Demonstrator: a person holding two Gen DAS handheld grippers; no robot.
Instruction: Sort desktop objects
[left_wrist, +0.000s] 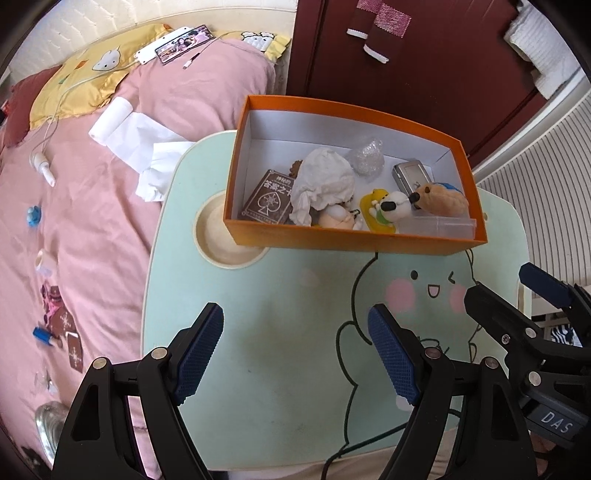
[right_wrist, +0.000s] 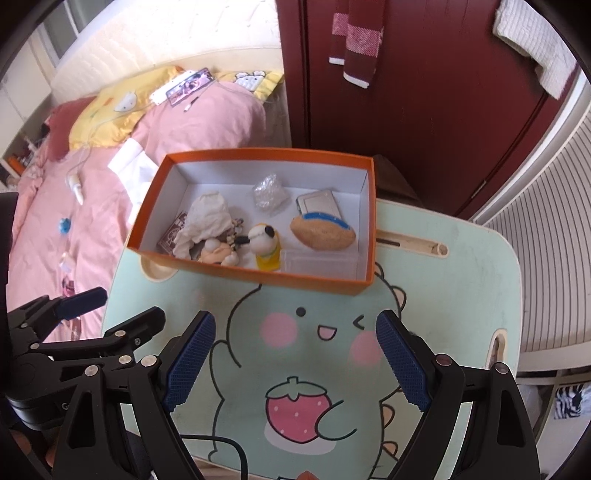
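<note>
The left gripper (left_wrist: 295, 354) and the right gripper (right_wrist: 295, 362) both hover over the near edge of the bench (right_wrist: 461, 280), jaws spread wide and holding nothing. Between them and the far edge the bench top shows only its printed cartoon. The orange box (left_wrist: 354, 242) at the far edge holds the card deck (left_wrist: 267, 197), crumpled tissue (left_wrist: 325, 181), plush toys (left_wrist: 441, 199) and a small device (left_wrist: 410, 177), so sorting looks essentially done
</note>
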